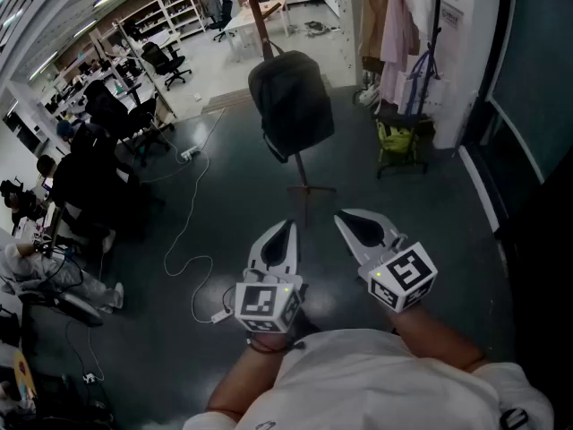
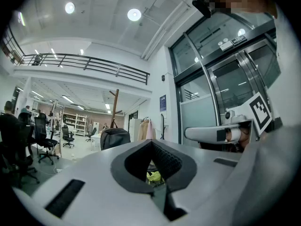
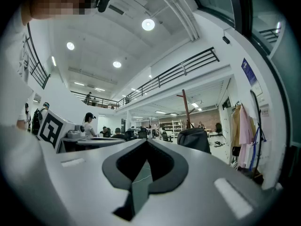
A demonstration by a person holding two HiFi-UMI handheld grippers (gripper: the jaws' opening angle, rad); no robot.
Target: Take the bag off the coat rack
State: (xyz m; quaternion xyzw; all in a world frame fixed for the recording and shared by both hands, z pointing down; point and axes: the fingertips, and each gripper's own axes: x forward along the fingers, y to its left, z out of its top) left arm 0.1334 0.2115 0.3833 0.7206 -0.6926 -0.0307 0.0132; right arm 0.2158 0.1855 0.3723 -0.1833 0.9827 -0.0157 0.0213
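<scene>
A dark floor (image 1: 224, 195) is stretching across an open office, with chairs (image 1: 166, 61) off to the left, a white cable (image 1: 183, 240) trailing over the floor, and clothes (image 1: 398, 30) hanging against the far right wall. Out in the middle the rack (image 1: 260, 16) – a brown wooden post on a small base – is standing upright, and the bag (image 1: 291, 106), a dark backpack, is hanging from it by its top, its body sagging down the near side of the post.

The task is looking to be at its very start: the approach. The bag is hanging untouched, well apart from both claws, so nothing is being lifted yet.

The left claw (image 1: 289, 227) and the right claw (image 1: 343, 215) are being held out in front of the person's chest, side by side and near each other, both pointing level toward the rack. Each one's jaws are sitting together at the tips, with nothing gripped between them – only the room is showing through the gaps behind the tips.

The next move is probably calling for walking closer, spreading at least one claw's jaws, and reaching up for the bag's top loop or a strap. The bag then needs lifting up and clear of its peg, perhaps with the other claw supporting it from below.
</scene>
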